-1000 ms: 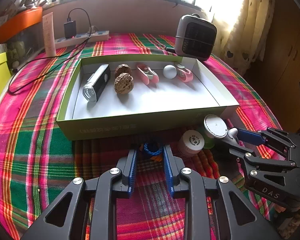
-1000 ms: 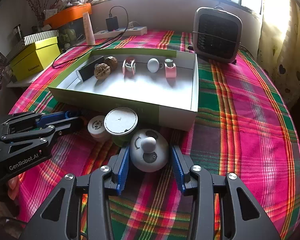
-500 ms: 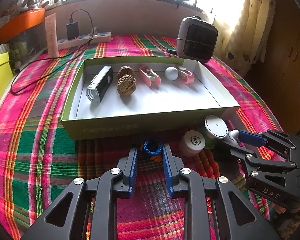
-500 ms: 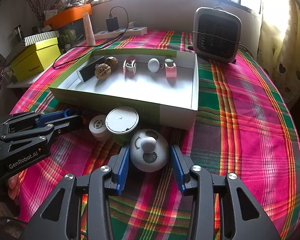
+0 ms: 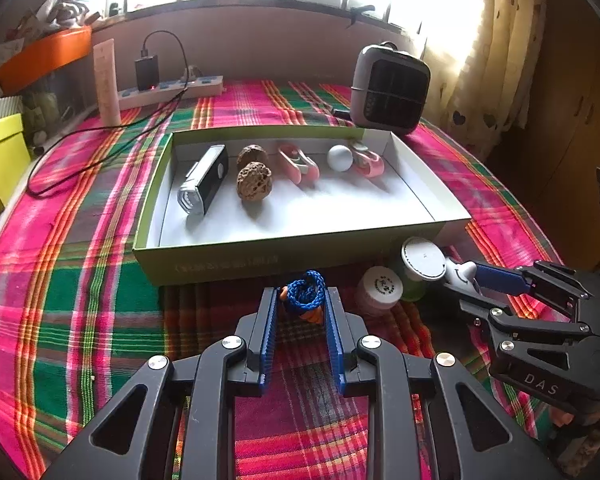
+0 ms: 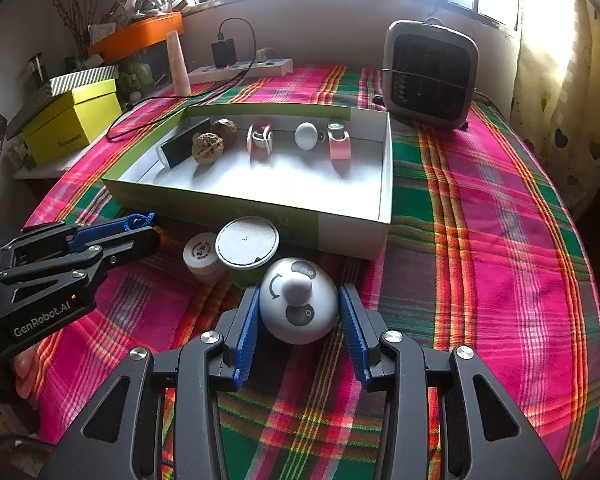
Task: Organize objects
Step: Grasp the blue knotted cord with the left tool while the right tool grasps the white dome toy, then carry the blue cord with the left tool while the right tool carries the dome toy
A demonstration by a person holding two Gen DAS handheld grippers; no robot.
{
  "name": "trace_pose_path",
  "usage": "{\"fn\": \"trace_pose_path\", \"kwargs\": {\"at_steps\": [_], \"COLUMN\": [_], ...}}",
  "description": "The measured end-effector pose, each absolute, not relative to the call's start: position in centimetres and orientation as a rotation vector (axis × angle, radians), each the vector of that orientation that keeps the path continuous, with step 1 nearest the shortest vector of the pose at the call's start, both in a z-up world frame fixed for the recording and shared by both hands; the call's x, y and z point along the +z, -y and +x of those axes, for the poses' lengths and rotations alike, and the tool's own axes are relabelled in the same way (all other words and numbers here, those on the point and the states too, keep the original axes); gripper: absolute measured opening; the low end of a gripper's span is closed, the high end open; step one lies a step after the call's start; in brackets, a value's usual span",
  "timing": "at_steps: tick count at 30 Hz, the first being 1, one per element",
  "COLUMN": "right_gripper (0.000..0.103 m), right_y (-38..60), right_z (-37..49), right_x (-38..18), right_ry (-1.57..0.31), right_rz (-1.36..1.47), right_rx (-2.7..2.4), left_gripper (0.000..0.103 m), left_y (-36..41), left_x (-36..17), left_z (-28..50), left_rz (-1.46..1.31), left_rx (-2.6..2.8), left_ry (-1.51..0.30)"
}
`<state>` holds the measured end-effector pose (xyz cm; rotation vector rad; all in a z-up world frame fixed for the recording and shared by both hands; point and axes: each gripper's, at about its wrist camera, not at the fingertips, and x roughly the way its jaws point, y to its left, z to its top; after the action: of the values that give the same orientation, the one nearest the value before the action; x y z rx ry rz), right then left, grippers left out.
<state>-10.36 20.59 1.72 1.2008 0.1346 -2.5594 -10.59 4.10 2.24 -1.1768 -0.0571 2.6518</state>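
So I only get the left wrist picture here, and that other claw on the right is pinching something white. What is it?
Observer: The right gripper is shut on a white egg-shaped gadget. It has a knob on top, a curved arrow and two dark round patches.
Visitor: Funny thing. And what carries the claw that my camera sits on?
Observer: A person does. In the right wrist view, bare fingertips curl under the black body of the left gripper.
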Motion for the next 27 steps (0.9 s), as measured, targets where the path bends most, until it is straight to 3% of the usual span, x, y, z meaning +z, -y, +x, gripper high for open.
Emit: {"fn": "trace_pose_path", "kwargs": {"at_steps": [27], "right_gripper": [0.041], "right_y": [-20.8], "right_z": [-9.6], "right_x": [4.3], "right_ry": [-0.113], "right_rz": [1.117], "right_rx": [-2.594], "left_gripper": [0.021], "left_y": [-3.7], "left_x": [4.5], "left_z": [-9.9], "left_rz": [-1.103], "left_rx": [2.671], "left_ry": [0.067]}}
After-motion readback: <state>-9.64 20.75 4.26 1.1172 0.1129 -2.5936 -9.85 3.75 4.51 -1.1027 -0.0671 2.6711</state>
